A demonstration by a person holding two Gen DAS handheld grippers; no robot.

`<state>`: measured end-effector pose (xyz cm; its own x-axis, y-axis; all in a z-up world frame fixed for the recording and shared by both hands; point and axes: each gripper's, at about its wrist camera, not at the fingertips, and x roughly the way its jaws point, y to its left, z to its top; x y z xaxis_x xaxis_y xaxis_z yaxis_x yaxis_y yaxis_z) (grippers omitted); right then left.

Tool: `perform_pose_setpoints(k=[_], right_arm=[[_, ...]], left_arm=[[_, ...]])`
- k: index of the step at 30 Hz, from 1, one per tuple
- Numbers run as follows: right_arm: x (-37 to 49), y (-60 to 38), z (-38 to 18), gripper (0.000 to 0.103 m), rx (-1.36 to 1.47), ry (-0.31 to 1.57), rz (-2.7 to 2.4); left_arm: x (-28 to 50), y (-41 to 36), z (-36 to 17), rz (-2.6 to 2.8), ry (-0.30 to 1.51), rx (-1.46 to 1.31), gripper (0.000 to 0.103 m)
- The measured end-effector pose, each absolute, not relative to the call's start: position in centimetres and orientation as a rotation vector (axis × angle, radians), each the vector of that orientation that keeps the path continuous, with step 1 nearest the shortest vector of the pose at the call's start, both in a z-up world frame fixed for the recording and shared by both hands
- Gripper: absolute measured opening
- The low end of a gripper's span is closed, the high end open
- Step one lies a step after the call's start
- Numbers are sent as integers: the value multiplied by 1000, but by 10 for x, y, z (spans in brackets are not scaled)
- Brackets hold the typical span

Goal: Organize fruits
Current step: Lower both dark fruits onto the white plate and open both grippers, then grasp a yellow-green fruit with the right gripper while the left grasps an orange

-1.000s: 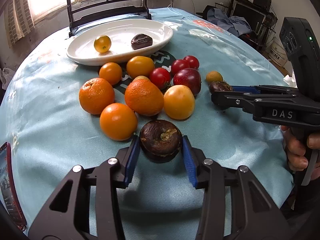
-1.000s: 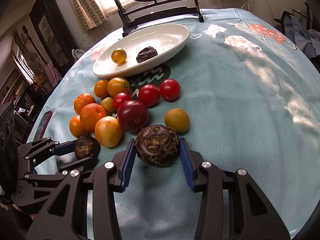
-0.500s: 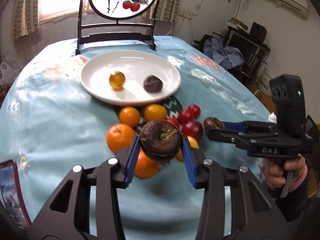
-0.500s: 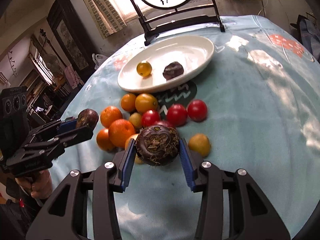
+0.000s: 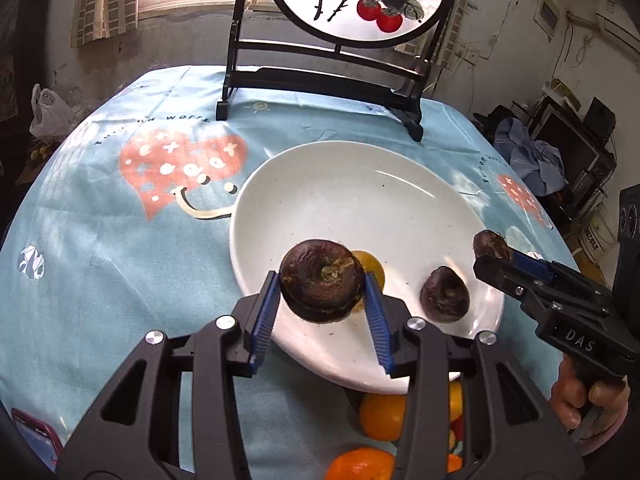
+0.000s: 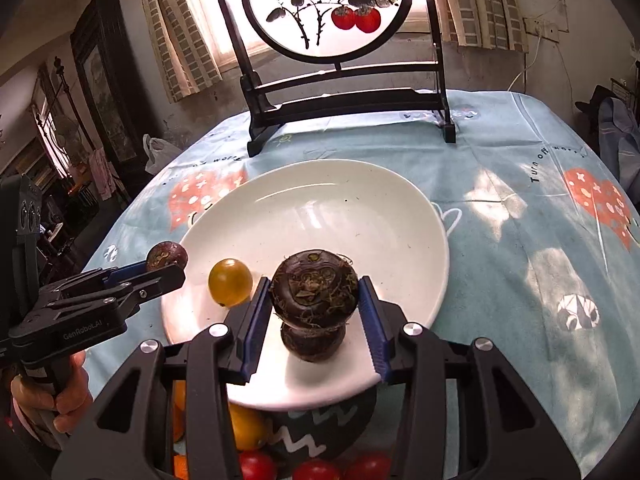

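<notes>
My left gripper [image 5: 322,304] is shut on a dark brown water chestnut [image 5: 320,278] and holds it above the near edge of the white plate [image 5: 320,184]. My right gripper [image 6: 314,308] is shut on another dark water chestnut [image 6: 314,286], also above the plate [image 6: 312,208]. On the plate lie a small yellow tomato [image 6: 230,282] and a third dark chestnut [image 5: 444,294], which shows in the right wrist view [image 6: 312,344] under the held one. The right gripper appears at the right of the left wrist view [image 5: 494,254]; the left gripper appears at the left of the right wrist view [image 6: 166,264].
Oranges [image 5: 382,416] and red tomatoes [image 6: 258,464] lie on the blue tablecloth [image 5: 100,260] in front of the plate, partly hidden by my fingers. A black stand with a round painted screen [image 6: 324,8] stands behind the plate. A phone [image 5: 34,438] lies at the near left.
Both grippers have lifted their chestnuts off the cloth and carried them forward from the fruit pile to above the plate. Both stay shut.
</notes>
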<state>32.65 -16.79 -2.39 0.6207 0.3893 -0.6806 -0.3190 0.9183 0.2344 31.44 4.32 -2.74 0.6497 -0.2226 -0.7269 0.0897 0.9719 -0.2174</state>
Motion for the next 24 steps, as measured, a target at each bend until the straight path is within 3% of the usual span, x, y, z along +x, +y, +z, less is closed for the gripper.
perform_pose_setpoints(k=[3,7,8,12,24], right_arm=[[331,-165,-31,48,82,820,405],[315,-165,-21,62,49,775,409],[308,-166,-17,63,43,752,408],[287,-170,-11,65,61,725,431],[222,-218,-29,65,110,728,347]], left_arm=[[320,45,-36,-171,871,-168,44],[306,47,-25,-152,817,-170,90],[299,48,-20,-132,784,-169,94],[279,49,-8,-124,736,-162,97],[233,54,-36,-126,834,-159,98]])
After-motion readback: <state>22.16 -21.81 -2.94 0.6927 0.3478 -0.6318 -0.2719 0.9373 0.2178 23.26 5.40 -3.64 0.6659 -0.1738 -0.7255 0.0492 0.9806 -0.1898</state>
